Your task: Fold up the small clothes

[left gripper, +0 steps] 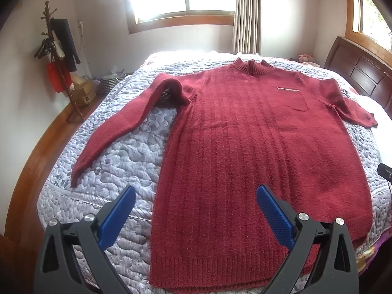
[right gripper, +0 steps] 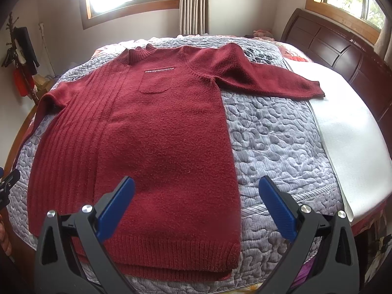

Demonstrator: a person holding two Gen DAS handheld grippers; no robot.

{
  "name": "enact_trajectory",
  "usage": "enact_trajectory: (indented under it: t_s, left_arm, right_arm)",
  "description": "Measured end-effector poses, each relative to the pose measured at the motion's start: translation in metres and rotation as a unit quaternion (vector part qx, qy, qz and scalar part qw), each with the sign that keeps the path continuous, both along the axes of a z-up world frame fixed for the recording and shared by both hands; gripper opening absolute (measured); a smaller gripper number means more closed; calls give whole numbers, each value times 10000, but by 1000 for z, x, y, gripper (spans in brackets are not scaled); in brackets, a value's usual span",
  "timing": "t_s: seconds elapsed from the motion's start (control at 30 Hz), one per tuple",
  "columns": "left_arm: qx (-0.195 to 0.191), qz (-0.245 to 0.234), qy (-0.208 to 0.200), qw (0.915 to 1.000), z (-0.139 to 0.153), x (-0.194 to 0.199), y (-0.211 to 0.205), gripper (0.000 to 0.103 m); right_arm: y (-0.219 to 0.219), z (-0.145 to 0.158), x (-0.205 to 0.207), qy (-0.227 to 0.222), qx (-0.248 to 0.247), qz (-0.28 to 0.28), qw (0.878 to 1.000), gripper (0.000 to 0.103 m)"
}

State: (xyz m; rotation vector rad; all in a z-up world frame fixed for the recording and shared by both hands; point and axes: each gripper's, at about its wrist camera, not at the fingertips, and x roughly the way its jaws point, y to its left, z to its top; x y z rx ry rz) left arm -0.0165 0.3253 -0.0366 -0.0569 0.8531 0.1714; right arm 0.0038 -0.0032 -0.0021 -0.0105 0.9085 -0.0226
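Dark red knit sweater (left gripper: 245,147) lies flat, front up, on a grey quilted bedspread (left gripper: 117,156), collar toward the far window, hem at the near bed edge. Both sleeves spread out to the sides; left sleeve (left gripper: 117,127) bends at the elbow & angles down toward the near edge, right sleeve (right gripper: 269,78) reaches out onto a white sheet (right gripper: 352,142). Chest pocket (right gripper: 153,83) w/ a pale trim strip above it; can't tell if anything's in it.

Left gripper (left gripper: 196,208) hovers above the hem's left part, blue pads spread wide, nothing between them. Right gripper (right gripper: 196,198) same: spread wide, empty, above the hem's right corner.

By the left wall: coat stand (left gripper: 56,56) w/ dark & red items, cardboard box (left gripper: 82,90) on the floor beside it, contents unclear. Dark wood headboard (right gripper: 338,49) on the right.
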Motion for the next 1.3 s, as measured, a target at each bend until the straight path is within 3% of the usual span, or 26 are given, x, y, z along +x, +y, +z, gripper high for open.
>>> enact_trajectory:
  t_s: [1.3]
  left_arm:
    - [41,-21,76,10000,-6,5,-3,99]
  right_arm:
    - [0,-7,4,86,-18,11,10000,100]
